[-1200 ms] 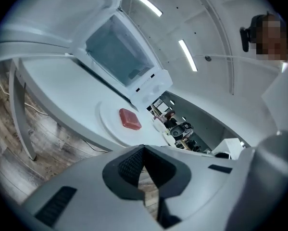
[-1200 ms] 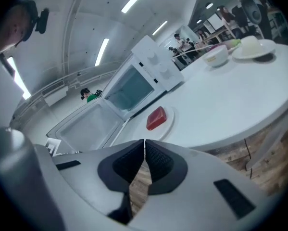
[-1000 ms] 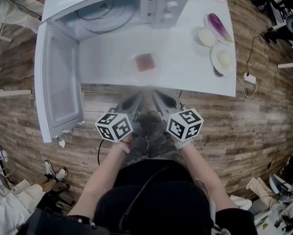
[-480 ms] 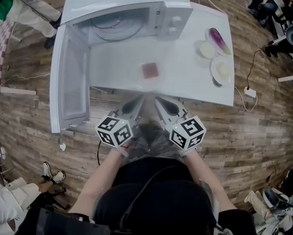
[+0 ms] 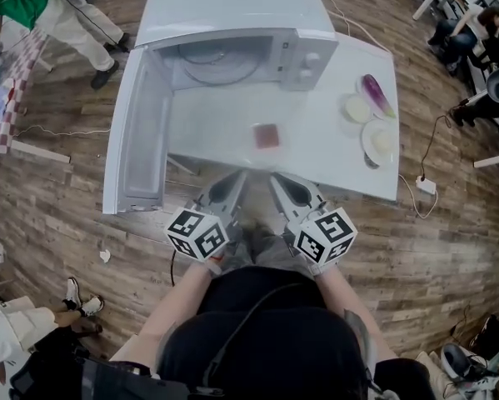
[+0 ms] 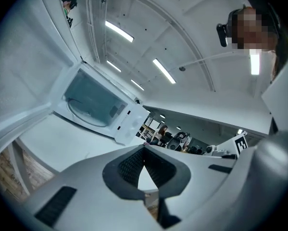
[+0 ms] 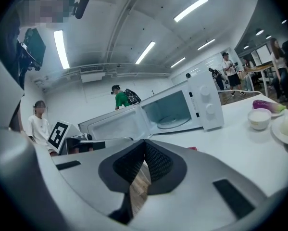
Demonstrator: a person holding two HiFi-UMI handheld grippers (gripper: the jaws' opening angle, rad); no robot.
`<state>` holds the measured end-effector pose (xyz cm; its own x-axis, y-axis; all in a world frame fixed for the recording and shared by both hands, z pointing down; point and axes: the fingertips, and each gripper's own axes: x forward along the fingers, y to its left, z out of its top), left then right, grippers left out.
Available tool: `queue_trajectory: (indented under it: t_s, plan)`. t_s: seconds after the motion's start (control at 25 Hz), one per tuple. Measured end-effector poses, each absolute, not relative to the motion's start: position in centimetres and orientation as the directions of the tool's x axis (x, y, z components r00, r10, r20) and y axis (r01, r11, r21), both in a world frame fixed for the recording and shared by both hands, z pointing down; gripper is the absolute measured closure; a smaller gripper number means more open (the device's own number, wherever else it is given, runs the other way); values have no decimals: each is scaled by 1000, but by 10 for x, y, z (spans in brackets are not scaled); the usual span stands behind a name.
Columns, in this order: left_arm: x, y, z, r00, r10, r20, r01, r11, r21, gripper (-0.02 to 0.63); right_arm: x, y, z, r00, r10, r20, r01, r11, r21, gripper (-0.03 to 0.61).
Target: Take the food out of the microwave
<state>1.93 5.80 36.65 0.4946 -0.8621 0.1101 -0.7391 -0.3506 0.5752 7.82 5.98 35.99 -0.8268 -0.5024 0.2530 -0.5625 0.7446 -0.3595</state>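
Already out: food [image 5: 266,135] sitting mid table [image 5: 332,152], before open microwave [image 5: 232,23]. Left gripper [image 5: 242,174] and right gripper [image 5: 274,176] both closed, empty, short of table edge. Risk: clipping swung-out door [image 5: 141,132] on any leftward move.

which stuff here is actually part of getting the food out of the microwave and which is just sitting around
Part of the job:
- microwave, door open
- red food, out on the table
- left gripper and right gripper, both shut and empty

Just lying about:
- eggplant
- small bowl
- plate of pale food
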Motion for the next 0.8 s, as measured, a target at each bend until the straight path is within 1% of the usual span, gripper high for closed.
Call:
queue_trajectory:
  t_s: [0.12,0.28,0.52,0.8]
  plan:
    - [14,57,356,477,-875,86,-755,-358,549,603,72,60,353,-840,-491,232,-543,759,-360,558]
    - [5,59,352,453,-887,85,-772,-343,535,603,59,61,347,-864,-456,212,-503,788,-355,558]
    - [-2,67,360,426,-897,117,-789,-306,533,603,48,69,347,-888,-414,201,-460,816,-351,558]
    - [0,75,374,408,-900,155,-795,-267,544,603,51,74,354,-888,-410,210,-460,813,-358,558]
